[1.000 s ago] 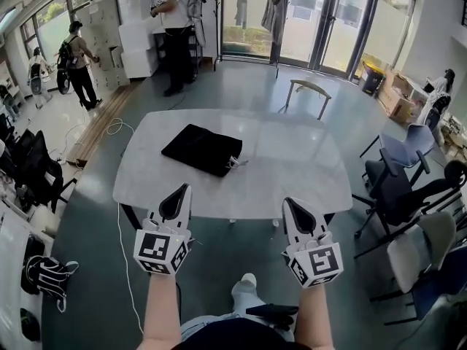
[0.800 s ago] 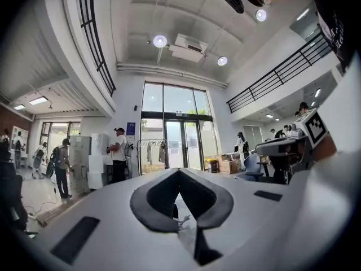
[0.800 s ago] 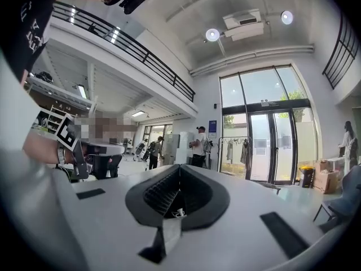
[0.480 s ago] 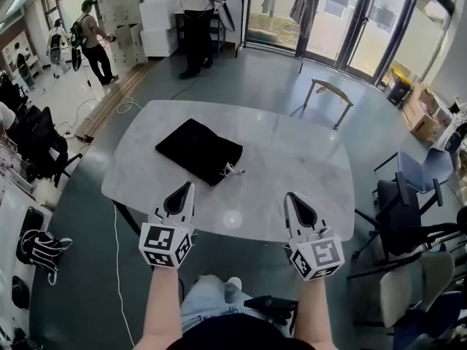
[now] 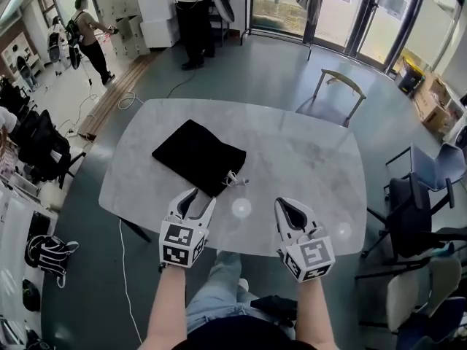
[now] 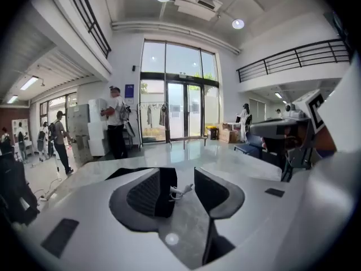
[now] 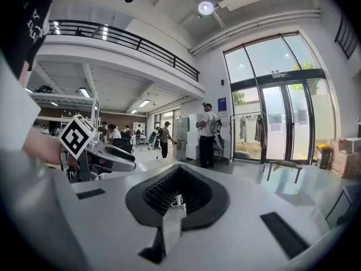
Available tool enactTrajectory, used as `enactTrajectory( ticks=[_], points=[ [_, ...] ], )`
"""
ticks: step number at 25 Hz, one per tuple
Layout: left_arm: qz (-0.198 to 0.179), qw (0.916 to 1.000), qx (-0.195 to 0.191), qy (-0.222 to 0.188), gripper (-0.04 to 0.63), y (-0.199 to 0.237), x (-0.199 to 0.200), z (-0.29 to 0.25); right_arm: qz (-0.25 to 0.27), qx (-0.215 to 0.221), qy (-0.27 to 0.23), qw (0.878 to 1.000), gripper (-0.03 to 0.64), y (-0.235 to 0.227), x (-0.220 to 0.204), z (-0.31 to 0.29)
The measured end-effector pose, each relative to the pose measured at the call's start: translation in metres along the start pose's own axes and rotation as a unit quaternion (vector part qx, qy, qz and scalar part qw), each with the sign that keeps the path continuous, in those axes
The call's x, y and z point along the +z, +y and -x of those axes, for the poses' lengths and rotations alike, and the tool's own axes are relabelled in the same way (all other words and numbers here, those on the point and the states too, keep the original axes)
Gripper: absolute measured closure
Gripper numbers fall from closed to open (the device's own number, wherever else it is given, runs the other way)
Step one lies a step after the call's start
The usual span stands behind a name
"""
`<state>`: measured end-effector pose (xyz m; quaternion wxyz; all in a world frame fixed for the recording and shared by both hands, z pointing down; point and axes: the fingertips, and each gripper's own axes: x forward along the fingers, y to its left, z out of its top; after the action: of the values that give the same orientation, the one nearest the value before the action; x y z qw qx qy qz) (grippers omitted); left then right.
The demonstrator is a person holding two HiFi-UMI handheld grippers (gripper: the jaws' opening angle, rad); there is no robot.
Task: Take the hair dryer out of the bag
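Note:
A flat black bag (image 5: 198, 155) lies on the left half of the grey marble table (image 5: 306, 159), with a white cord (image 5: 235, 181) at its near right corner. No hair dryer shows. My left gripper (image 5: 201, 197) hovers over the table's near edge, just short of that corner. Its jaws are opening, with nothing between them. In the left gripper view the left gripper (image 6: 177, 174) frames the cord (image 6: 179, 192) and the bag (image 6: 121, 173) ahead. My right gripper (image 5: 286, 204) is shut and empty, to the right of the bag. In the right gripper view the right gripper (image 7: 176, 205) shows pressed pads.
A chair with a curved wooden back (image 5: 337, 86) stands at the table's far side. Dark office chairs (image 5: 419, 217) crowd the right. People (image 5: 191, 13) stand far back left near white boxes. Backpacks (image 5: 47, 257) lie on the floor at left.
Both grippers have moved forward and down, over the table's near edge and closer to the bag. The left jaws were shut and now stand apart. The right jaws stay shut.

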<state>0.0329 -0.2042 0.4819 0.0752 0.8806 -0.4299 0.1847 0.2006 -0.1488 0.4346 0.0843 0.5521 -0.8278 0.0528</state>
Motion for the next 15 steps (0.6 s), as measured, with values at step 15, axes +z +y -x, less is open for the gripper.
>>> enactTrajectory(
  ticks=[15],
  points=[
    [-0.147,0.9528,-0.091,0.249,0.419,0.008,-0.115,-0.12,-0.036,-0.04,0.1,0.994,0.592,-0.043,-0.052,-0.095]
  ],
)
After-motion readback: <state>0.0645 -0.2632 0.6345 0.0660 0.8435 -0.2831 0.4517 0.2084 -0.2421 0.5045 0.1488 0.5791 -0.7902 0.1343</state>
